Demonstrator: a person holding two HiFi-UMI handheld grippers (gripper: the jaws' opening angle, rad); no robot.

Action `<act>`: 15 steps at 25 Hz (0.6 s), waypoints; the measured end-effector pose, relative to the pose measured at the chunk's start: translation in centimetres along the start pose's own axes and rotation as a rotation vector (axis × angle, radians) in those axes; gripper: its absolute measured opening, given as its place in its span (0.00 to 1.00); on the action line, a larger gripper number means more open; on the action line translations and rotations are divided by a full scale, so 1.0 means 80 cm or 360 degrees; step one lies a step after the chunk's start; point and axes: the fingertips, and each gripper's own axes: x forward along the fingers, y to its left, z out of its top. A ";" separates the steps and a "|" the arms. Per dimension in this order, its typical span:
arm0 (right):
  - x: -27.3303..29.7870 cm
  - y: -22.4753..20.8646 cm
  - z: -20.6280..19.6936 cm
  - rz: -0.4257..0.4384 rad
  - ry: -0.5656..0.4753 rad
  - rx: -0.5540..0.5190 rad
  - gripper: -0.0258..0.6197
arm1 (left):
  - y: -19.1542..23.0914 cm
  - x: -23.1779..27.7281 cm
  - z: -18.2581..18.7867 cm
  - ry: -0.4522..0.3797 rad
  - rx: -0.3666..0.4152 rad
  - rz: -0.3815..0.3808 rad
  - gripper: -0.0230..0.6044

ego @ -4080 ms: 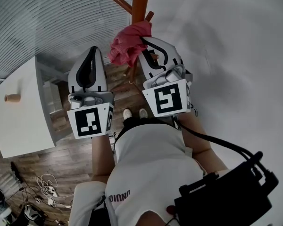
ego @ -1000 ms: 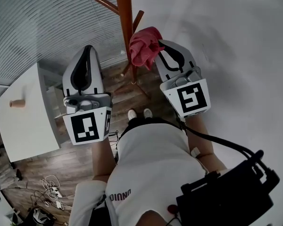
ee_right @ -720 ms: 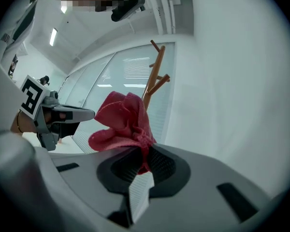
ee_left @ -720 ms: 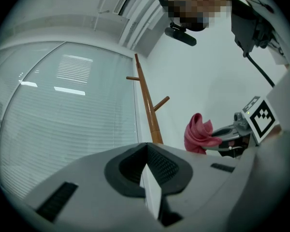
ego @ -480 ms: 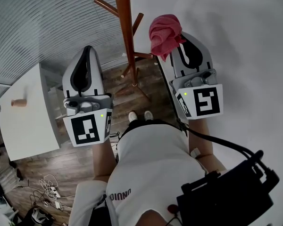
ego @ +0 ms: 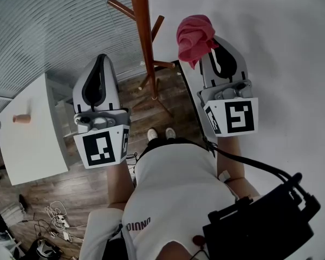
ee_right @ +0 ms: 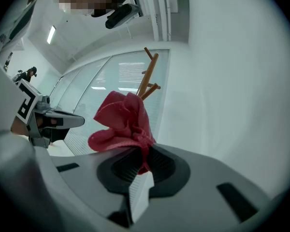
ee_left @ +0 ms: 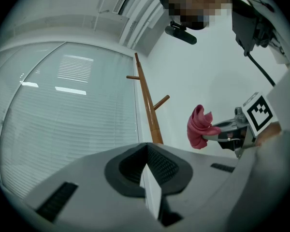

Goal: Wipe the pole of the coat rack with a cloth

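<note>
A wooden coat rack pole (ego: 143, 31) with slanted pegs stands ahead of me on the wood floor; it also shows as the pole (ee_left: 147, 105) in the left gripper view and the pole (ee_right: 146, 83) behind the cloth in the right gripper view. My right gripper (ego: 205, 47) is shut on a bunched red cloth (ego: 194, 37), held clear to the right of the pole in front of the white wall. The red cloth (ee_right: 121, 122) sticks out of the right gripper (ee_right: 144, 166). My left gripper (ego: 101, 58) hangs left of the pole, shut with nothing in it; its jaws (ee_left: 146, 151) meet.
A white table (ego: 27, 134) with a small wooden knob (ego: 20, 119) stands at the left. Slatted blinds (ego: 54, 26) cover the glass wall behind the rack. A white wall (ego: 271, 47) is at the right. Cables (ego: 57, 221) lie on the floor at the lower left.
The right gripper with the red cloth has come off the pole and swung to the right and upward. The left gripper has hardly moved.
</note>
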 end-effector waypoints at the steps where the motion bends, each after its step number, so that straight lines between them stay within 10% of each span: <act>1: 0.000 0.000 -0.001 -0.0001 0.0003 -0.0001 0.11 | 0.000 0.000 0.000 0.0001 -0.0001 0.0000 0.06; 15: -0.004 -0.008 -0.005 -0.0028 0.0009 0.0002 0.11 | -0.006 0.000 -0.005 0.0016 -0.0005 -0.0006 0.06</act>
